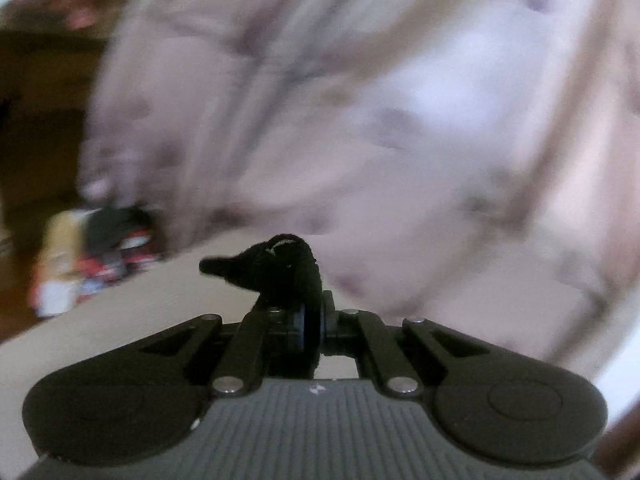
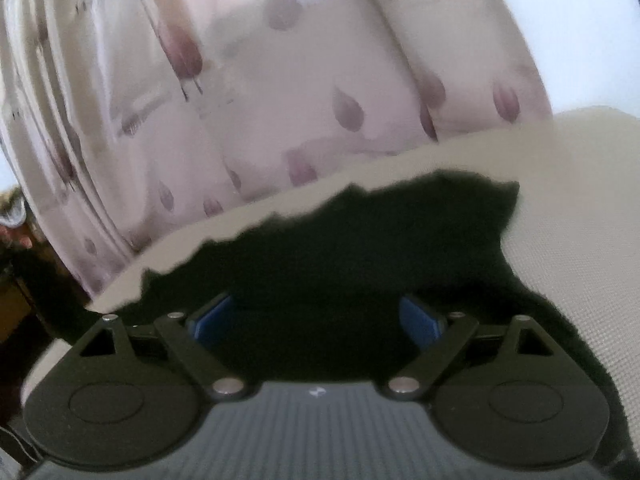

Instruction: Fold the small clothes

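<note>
Pinching a bunched fold of the black garment [image 1: 280, 272] at lower centre, the left gripper [image 1: 314, 320] probably lifts one edge for folding. The right gripper [image 2: 316, 316] is spread wide above the cloth lying on the beige surface [image 2: 580, 200], perhaps ready to steady it.
</note>
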The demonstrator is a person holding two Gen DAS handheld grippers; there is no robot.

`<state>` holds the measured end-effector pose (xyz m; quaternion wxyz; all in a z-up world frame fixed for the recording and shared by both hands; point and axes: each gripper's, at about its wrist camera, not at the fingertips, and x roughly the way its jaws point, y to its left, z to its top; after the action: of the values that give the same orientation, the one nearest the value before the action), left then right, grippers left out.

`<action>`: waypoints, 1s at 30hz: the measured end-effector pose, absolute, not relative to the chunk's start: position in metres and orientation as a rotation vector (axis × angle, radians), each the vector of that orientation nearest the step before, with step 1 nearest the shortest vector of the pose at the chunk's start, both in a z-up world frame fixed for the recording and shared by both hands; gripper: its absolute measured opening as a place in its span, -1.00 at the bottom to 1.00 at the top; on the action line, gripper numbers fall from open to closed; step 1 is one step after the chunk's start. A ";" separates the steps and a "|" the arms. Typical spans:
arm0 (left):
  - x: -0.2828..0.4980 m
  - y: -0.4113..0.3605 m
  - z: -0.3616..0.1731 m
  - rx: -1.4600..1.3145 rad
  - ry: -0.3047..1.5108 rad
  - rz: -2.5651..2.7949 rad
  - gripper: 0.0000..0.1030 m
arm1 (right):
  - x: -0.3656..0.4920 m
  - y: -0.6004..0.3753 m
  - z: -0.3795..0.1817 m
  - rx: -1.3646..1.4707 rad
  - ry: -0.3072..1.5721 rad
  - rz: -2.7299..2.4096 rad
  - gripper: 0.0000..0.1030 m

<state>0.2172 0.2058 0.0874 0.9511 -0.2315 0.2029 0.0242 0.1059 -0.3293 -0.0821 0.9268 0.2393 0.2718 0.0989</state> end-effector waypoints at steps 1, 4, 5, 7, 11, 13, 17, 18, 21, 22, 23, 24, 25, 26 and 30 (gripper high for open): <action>0.225 0.180 0.098 -0.462 0.411 0.001 -0.88 | 0.105 -0.330 -0.077 0.483 0.544 0.209 0.76; 0.244 0.094 0.123 -0.432 0.417 -0.149 -0.88 | 0.101 -0.334 -0.067 0.452 0.520 0.230 0.76; 0.247 0.068 0.127 -0.420 0.419 -0.191 -0.88 | 0.099 -0.336 -0.065 0.446 0.511 0.231 0.76; 0.253 0.008 0.130 -0.380 0.426 -0.279 -0.88 | 0.096 -0.344 -0.064 0.453 0.498 0.235 0.76; 0.260 -0.095 0.104 -0.319 0.486 -0.422 -0.88 | 0.090 -0.362 -0.070 0.485 0.492 0.219 0.77; 0.265 -0.140 0.077 -0.284 0.528 -0.474 -0.87 | 0.087 -0.373 -0.076 0.508 0.500 0.207 0.77; 0.275 -0.206 0.008 -0.223 0.624 -0.567 -0.83 | 0.081 -0.388 -0.083 0.539 0.508 0.199 0.77; 0.279 -0.213 -0.010 -0.214 0.649 -0.602 -0.81 | 0.080 -0.391 -0.084 0.543 0.509 0.200 0.77; 0.282 -0.227 -0.049 -0.147 0.696 -0.647 0.10 | 0.080 -0.398 -0.083 0.555 0.509 0.209 0.78; 0.281 -0.221 -0.055 -0.136 0.670 -0.618 0.55 | 0.082 -0.399 -0.082 0.555 0.513 0.212 0.78; 0.277 -0.214 -0.057 -0.140 0.626 -0.594 0.84 | 0.083 -0.401 -0.080 0.553 0.513 0.214 0.78; 0.271 -0.202 -0.056 -0.151 0.570 -0.568 0.95 | 0.084 -0.402 -0.079 0.552 0.512 0.216 0.78; 0.266 -0.188 -0.054 -0.164 0.531 -0.546 1.00 | 0.086 -0.405 -0.078 0.552 0.512 0.220 0.78; 0.261 -0.175 -0.052 -0.173 0.511 -0.531 1.00 | 0.089 -0.406 -0.077 0.550 0.512 0.225 0.78; 0.240 -0.118 -0.058 -0.107 0.482 -0.404 1.00 | 0.110 -0.410 -0.077 0.493 0.555 0.209 0.78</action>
<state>0.2398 -0.1183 -0.0584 0.9496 -0.0525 0.2368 -0.1984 0.1095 -0.4097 -0.0774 0.9265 0.2405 0.2708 0.1017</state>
